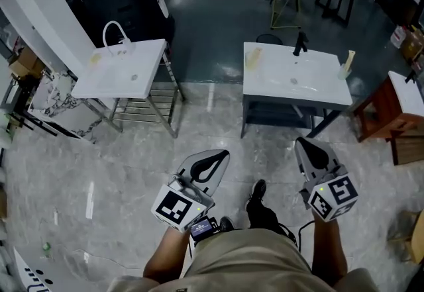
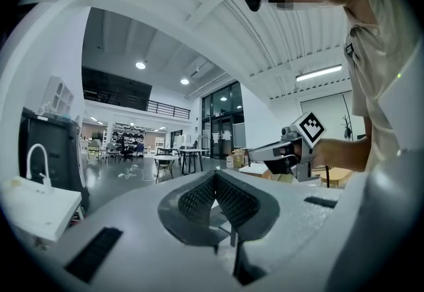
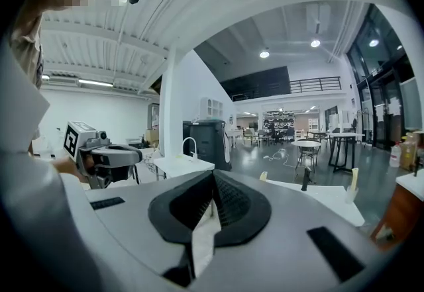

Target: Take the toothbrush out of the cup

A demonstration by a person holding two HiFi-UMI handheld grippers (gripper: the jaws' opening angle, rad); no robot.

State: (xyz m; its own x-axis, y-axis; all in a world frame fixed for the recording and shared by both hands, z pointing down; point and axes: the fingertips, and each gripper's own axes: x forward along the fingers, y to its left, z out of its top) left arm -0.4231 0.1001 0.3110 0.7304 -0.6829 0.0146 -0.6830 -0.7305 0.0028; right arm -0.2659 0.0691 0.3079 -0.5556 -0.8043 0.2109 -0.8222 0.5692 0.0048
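Left gripper (image 1: 218, 158) and right gripper (image 1: 306, 148) are hovering above the floor, both with jaws closed on nothing.
The toothbrush (image 1: 349, 55) is standing in the cup (image 1: 343, 73) at the sink's (image 1: 318, 89) far right corner, at 1 o'clock from the right gripper; a black faucet (image 1: 300, 42) is standing at the cup's 10 o'clock.
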